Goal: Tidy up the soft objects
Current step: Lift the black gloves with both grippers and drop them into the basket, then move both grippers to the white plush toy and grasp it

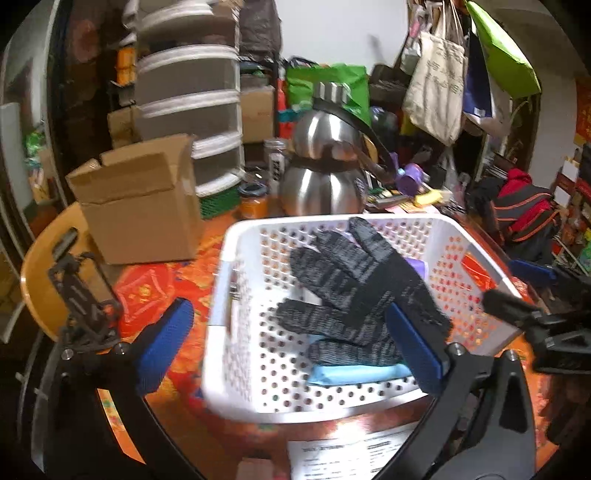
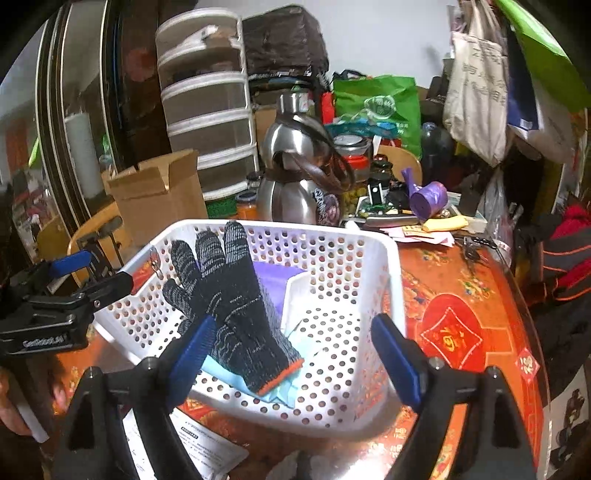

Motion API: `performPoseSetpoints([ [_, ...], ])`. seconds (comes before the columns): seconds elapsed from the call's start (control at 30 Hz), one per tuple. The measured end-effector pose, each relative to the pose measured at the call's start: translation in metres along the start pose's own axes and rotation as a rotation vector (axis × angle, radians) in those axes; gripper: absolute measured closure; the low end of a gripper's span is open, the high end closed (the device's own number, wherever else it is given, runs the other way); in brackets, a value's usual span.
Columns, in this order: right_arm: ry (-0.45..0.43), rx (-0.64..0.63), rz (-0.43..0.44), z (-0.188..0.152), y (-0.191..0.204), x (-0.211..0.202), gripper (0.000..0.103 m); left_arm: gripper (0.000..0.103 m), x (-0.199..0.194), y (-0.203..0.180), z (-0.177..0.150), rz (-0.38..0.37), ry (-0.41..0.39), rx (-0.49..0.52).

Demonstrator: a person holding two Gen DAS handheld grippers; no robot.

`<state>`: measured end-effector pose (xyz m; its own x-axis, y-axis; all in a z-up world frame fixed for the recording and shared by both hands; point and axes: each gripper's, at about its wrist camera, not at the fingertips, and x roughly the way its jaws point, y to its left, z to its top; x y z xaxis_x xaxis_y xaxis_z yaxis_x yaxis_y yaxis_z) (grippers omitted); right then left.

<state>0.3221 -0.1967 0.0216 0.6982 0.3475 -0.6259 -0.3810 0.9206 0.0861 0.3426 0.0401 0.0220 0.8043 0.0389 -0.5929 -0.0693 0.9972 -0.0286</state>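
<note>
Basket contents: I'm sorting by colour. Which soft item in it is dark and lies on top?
The dark knitted glove with the orange cuff; the light blue cloth lies under it, the purple item behind.

A cluttered room with a plain white wall (image 1: 332, 33) at the top centre. A stack of grey drawers (image 1: 188, 92) stands upper left. Tote bags (image 1: 436, 81) hang upper right. A red patterned tablecloth (image 2: 461, 314) covers the table at lower right.

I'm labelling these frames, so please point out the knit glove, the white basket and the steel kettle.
knit glove (image 2: 236, 314): right wrist view, on its palm.
white basket (image 2: 393, 295): right wrist view, on its right rim.
steel kettle (image 1: 325, 184): left wrist view, on its lower body.
</note>
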Motion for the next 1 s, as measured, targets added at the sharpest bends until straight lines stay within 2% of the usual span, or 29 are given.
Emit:
performPoseSetpoints([
  [0.07, -0.007, 0.015, 0.015, -0.005, -0.003, -0.008, 0.015, 0.000, -0.007, 0.005, -0.005, 0.018, -0.016, -0.004],
  [0.17, -0.004, 0.034, 0.024, -0.015, -0.007, -0.017, 0.015, 0.000, -0.010, 0.013, -0.012, -0.018, 0.002, -0.028],
  [0.23, -0.006, 0.037, 0.038, -0.023, -0.005, -0.025, 0.015, 0.000, -0.013, 0.016, -0.018, -0.017, 0.012, -0.037],
  [0.43, -0.007, 0.031, 0.054, -0.054, -0.002, -0.052, 0.015, 0.000, -0.040, 0.014, -0.039, -0.074, 0.004, -0.049],
  [0.53, -0.019, 0.020, 0.061, -0.071, 0.000, -0.069, 0.015, 0.000, -0.059, 0.009, -0.051, -0.047, -0.011, -0.047],
  [0.7, -0.023, -0.004, 0.035, -0.103, 0.002, -0.091, 0.014, 0.000, -0.088, 0.000, -0.075, -0.076, -0.029, -0.043],
  [0.87, -0.022, 0.032, 0.018, -0.132, -0.008, -0.105, 0.014, 0.000, -0.106, -0.010, -0.105, -0.148, -0.024, -0.047],
  [1.0, -0.014, 0.077, -0.008, -0.151, -0.021, -0.110, 0.014, 0.000, -0.116, -0.035, -0.129, -0.141, -0.028, -0.012],
])
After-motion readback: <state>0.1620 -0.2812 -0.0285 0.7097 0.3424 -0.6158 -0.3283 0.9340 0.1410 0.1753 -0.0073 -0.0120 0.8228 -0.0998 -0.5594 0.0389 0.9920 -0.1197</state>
